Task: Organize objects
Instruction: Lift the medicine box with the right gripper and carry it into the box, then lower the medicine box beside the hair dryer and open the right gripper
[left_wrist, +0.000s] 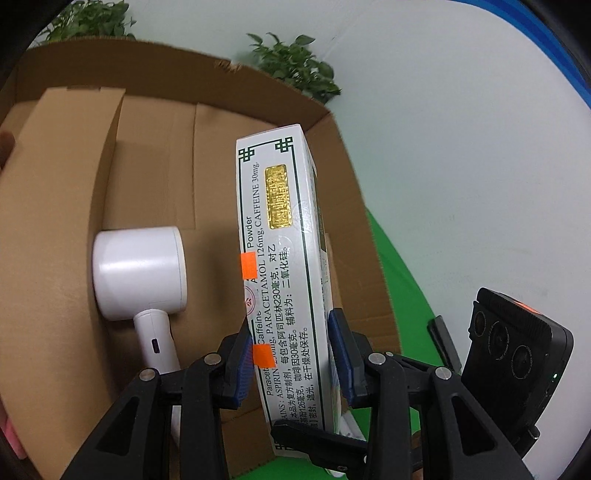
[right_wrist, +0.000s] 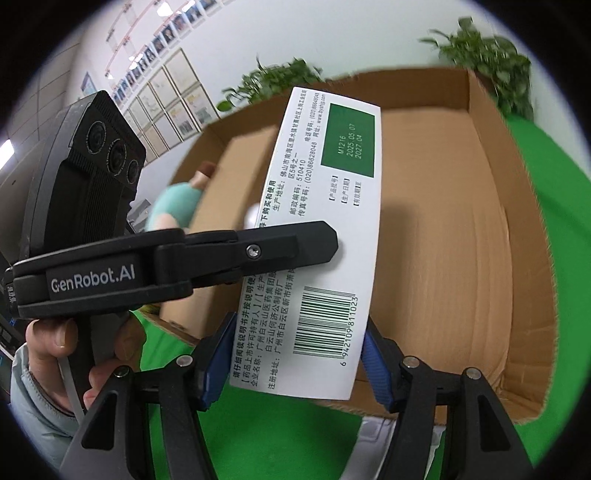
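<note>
A white medicine box (left_wrist: 280, 266) with green print and a gold sticker is held edge-up over the open cardboard box (left_wrist: 155, 155). My left gripper (left_wrist: 291, 354) is shut on its lower end, blue pads on both faces. In the right wrist view the same medicine box (right_wrist: 325, 236) shows its barcode side, and my right gripper (right_wrist: 299, 354) has its blue pads at both edges of it, shut on it. The left gripper's finger (right_wrist: 258, 251) crosses the box face there. The right gripper's body (left_wrist: 517, 350) shows at the lower right of the left wrist view.
A white handheld fan (left_wrist: 140, 277) lies inside the cardboard box. A teal plush toy (right_wrist: 177, 203) sits at the box's far left side. The box (right_wrist: 443, 258) rests on a green cloth (right_wrist: 546, 229). Potted plants (left_wrist: 295, 62) stand behind, against a pale wall.
</note>
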